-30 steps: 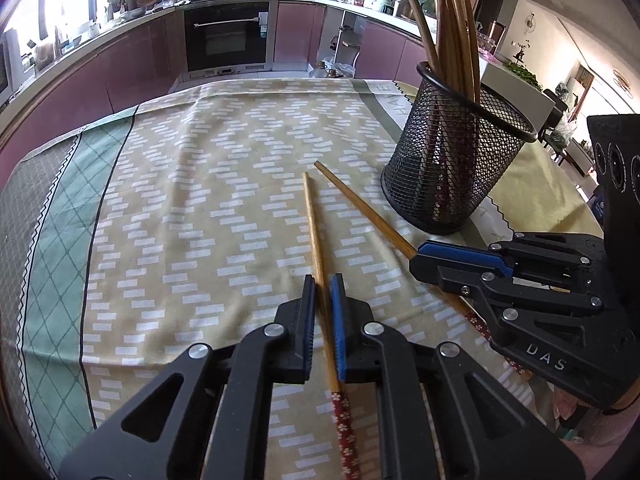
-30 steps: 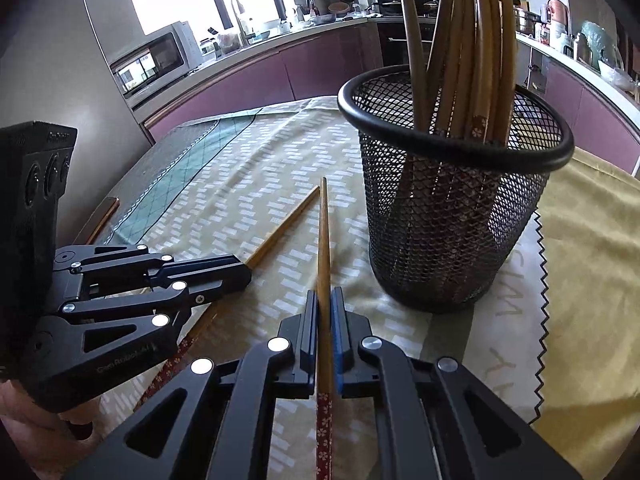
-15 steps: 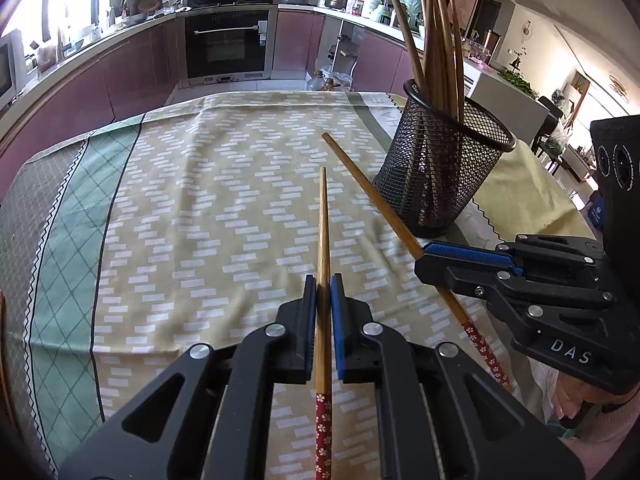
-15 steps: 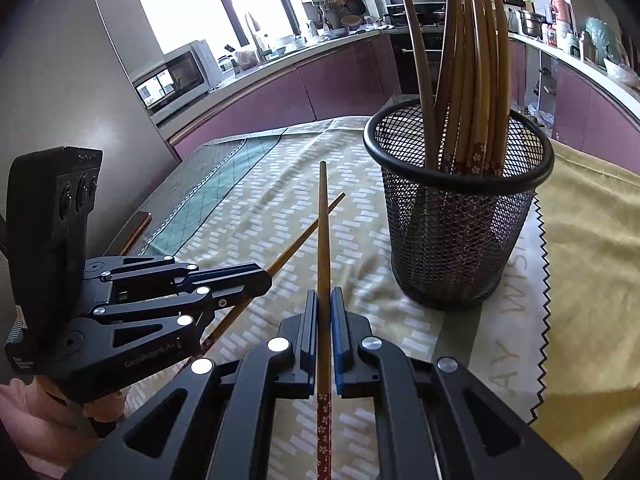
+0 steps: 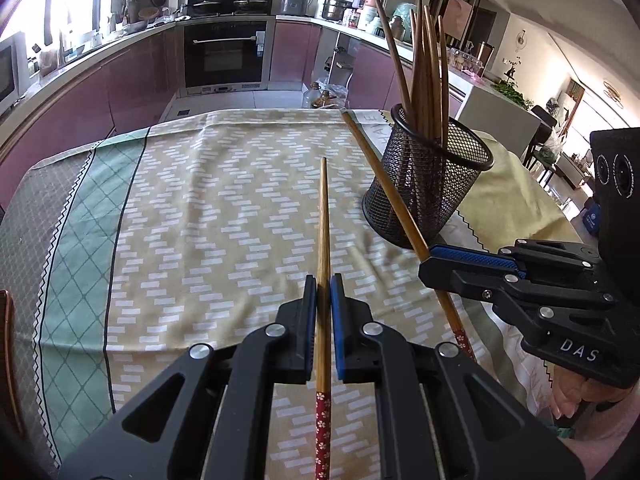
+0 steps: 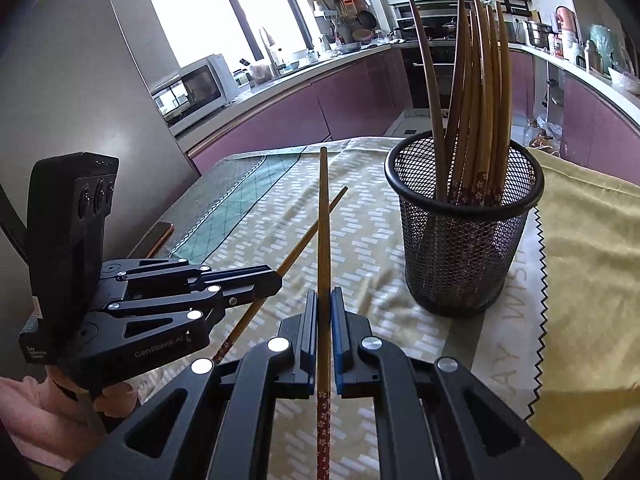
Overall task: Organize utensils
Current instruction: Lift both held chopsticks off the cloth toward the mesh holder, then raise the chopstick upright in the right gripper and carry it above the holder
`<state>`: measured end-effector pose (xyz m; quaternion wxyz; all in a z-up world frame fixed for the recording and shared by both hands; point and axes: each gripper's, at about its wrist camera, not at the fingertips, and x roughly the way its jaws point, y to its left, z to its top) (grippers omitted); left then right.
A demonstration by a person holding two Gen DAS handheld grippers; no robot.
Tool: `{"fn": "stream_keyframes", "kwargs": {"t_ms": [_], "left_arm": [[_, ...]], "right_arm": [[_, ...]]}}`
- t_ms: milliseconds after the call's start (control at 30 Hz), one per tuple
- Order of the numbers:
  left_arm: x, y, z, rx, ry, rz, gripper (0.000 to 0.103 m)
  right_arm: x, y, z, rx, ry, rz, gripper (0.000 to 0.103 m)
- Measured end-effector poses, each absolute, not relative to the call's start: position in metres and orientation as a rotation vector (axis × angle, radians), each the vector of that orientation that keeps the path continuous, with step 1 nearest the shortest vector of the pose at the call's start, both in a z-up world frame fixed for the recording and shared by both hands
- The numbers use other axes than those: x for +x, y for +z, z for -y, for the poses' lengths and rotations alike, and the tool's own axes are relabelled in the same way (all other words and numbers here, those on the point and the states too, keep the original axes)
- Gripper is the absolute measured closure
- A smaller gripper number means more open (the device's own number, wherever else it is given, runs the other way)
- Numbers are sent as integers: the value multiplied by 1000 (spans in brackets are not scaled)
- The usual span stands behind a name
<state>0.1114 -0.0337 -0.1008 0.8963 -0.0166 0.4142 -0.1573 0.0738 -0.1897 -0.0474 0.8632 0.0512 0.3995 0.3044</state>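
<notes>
In the left wrist view my left gripper (image 5: 323, 282) is shut on a wooden chopstick (image 5: 323, 216) with a red flowered handle, held off the cloth and pointing away. To its right my right gripper (image 5: 427, 262) is shut on a second chopstick (image 5: 380, 176), which slants past a black mesh cup (image 5: 428, 196). The right wrist view shows that right gripper (image 6: 324, 298) clamped on its chopstick (image 6: 323, 216). There the left gripper (image 6: 277, 282) is at the left with its chopstick (image 6: 304, 242). The mesh cup (image 6: 464, 248) stands right of both, holding several chopsticks upright.
A patterned beige and green tablecloth (image 5: 200, 220) covers the table, with a yellow cloth (image 6: 592, 280) under and beyond the cup. A phone (image 6: 160, 236) lies near the table's left edge. Kitchen cabinets and an oven stand behind. A hand (image 6: 36, 412) holds the left gripper.
Both grippers have risen, each with its chopstick, whose tips now stand clear of the cloth. The mesh cup appears lower and farther off in both views.
</notes>
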Motion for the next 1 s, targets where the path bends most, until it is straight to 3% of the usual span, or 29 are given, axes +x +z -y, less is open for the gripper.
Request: {"fn": "stream_keyframes", "kwargs": {"t_ms": [1000], "left_arm": [[98,-71,35,-61,-371,-801,95]], "right_arm": [[65,-25,211,153,646,-747,97]]}}
